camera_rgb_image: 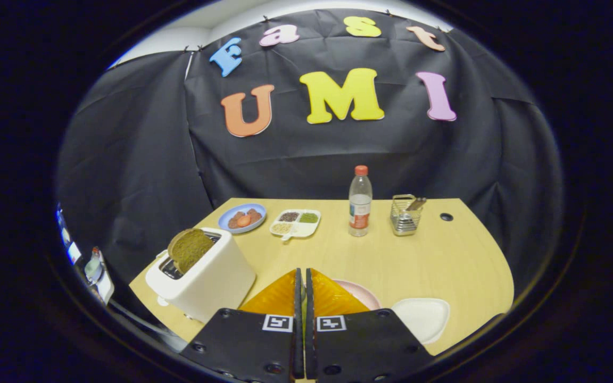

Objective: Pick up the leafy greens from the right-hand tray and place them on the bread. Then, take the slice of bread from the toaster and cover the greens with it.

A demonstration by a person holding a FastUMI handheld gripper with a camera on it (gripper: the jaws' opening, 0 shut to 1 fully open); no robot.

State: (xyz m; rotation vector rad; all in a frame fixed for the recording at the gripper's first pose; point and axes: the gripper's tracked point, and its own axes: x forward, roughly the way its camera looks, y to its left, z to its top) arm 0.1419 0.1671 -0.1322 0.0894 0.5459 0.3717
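The gripper is held above the near edge of a light wooden table. Its two fingers are pressed almost together, with only a thin slit between them. A faint sliver of green shows low in that slit; whether it is the leafy greens cannot be told, so it is uncertain whether the fingers pinch anything.

Directly under and just beyond the fingertips sits a pink plate, mostly hidden by the fingers; its contents cannot be seen. Just to the right of the gripper, beside the pink plate, lies a white rounded tray.

To the left of the gripper, close by, stands a white toaster. A slice of brown bread stands raised out of its slot, tilted slightly.

Farther ahead, across the table:
- a blue plate with reddish-brown food pieces, ahead and to the left;
- a white divided dish with dark, green and pale fillings in separate compartments, almost straight ahead;
- a clear plastic bottle with a red cap, upright, ahead and slightly right;
- a wire mesh holder containing a utensil, just right of the bottle.

A small dark round hole is set in the tabletop beyond the holder.
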